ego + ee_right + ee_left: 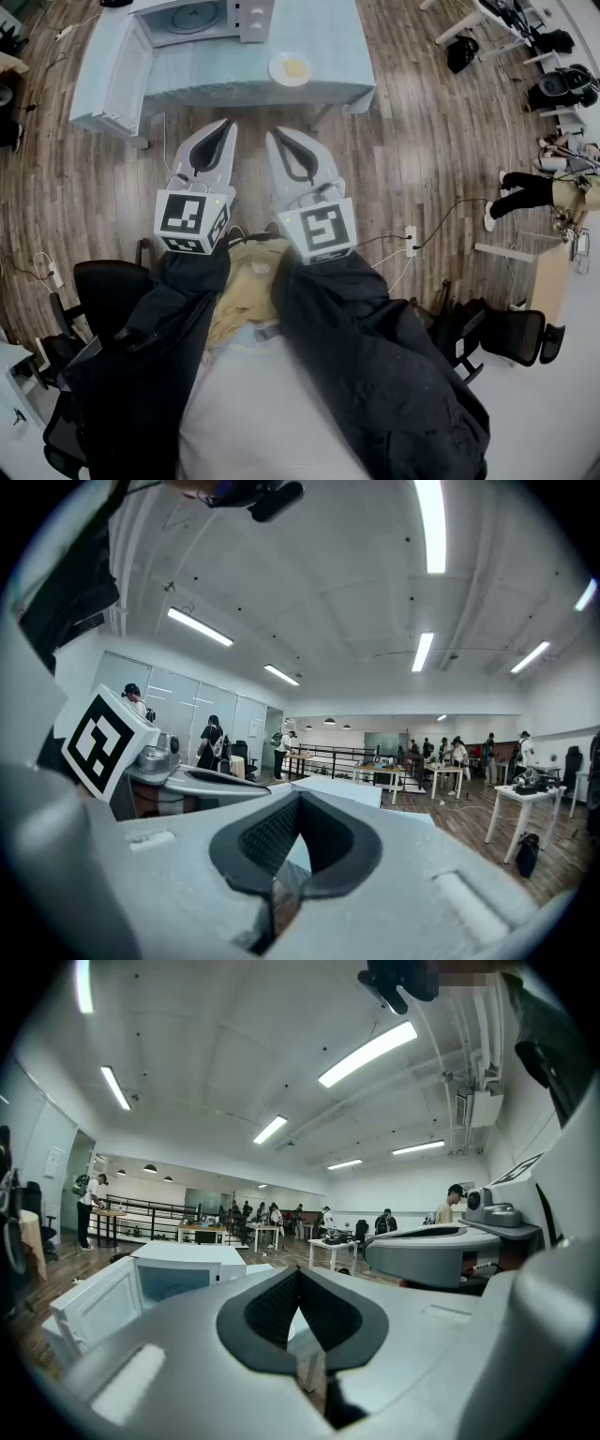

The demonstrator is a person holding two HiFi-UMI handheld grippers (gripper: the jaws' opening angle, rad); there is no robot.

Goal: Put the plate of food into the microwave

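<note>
A pale blue surface (328,80) carries a white microwave (253,19) at its far side, with the door (111,80) swung open to the left. The left tool (223,125) and right tool (275,134) hang side by side short of the surface, each with its jaws closed together, empty. The white plate (276,71) sits near the surface's front edge, with yellow food (294,67) on it.

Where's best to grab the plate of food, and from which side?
Probably the near rim of the plate, from the front edge of the table: it lies flat close to that edge, and the food sits mid-plate, leaving the rim bare.
</note>
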